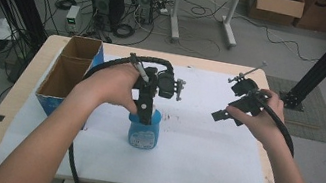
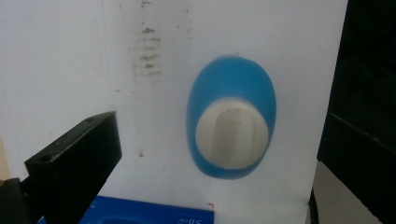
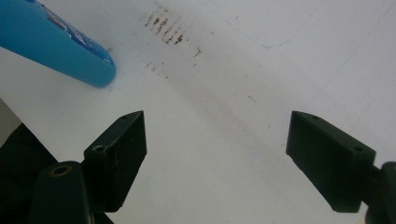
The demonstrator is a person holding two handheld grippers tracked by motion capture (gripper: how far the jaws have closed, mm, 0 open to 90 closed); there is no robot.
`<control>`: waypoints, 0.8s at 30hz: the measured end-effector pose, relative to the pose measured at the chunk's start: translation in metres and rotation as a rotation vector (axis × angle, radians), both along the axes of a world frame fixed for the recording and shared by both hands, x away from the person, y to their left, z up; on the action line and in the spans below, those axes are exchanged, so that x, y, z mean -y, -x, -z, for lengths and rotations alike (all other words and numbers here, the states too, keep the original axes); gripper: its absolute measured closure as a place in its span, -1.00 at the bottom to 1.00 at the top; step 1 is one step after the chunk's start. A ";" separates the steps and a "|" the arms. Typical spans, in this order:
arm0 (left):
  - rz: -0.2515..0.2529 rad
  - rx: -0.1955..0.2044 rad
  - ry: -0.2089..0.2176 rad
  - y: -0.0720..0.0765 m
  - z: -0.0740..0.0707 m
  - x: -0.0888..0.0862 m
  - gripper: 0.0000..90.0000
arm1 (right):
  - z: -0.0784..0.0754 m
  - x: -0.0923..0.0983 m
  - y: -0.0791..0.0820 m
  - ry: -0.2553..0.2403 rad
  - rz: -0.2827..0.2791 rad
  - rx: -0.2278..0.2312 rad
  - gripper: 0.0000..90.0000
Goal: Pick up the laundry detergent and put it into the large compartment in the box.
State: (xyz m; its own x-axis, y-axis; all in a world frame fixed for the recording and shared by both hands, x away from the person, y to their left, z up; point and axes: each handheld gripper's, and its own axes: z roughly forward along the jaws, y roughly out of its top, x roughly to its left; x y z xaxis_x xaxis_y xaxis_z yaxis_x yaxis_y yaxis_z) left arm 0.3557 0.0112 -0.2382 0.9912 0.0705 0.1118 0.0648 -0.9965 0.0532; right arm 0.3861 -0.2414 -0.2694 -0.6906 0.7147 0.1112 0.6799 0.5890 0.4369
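The left tool [image 1: 146,114] hangs released over the upright blue bottle [image 1: 144,131] at bench centre. The right tool [image 1: 228,114], at three o'clock, gapes empty. An off-centre descent could topple the bottle.

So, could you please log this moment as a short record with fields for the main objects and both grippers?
surface: table covered with a white sheet, some brown smudges on it
bottle: blue bottle with a white cap, upright near the sheet's middle
box: open cardboard box with blue sides, at the table's left edge
left gripper: above the bottle, pointing down, jaws open on either side of the cap, not closed on it
right gripper: held to the right of the bottle, open, nothing between its jaws
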 end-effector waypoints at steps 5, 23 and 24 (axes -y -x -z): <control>0.003 -0.001 -0.016 0.001 0.010 0.001 -0.99 | 0.001 0.000 0.001 -0.008 0.009 -0.001 -0.55; -0.001 -0.005 -0.056 0.002 0.042 0.004 -0.99 | 0.003 -0.002 0.001 -0.005 -0.007 0.001 -0.55; -0.002 -0.015 -0.055 0.001 0.045 0.004 -0.99 | 0.003 -0.002 0.001 -0.005 -0.007 0.001 -0.55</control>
State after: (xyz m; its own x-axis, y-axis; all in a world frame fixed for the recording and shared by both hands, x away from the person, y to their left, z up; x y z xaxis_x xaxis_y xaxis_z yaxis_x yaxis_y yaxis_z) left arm 0.3544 0.0068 -0.2829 0.9927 0.0663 0.1009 0.0669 -0.9978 -0.0029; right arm 0.3852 -0.2396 -0.2728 -0.6958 0.7091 0.1142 0.6753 0.5916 0.4405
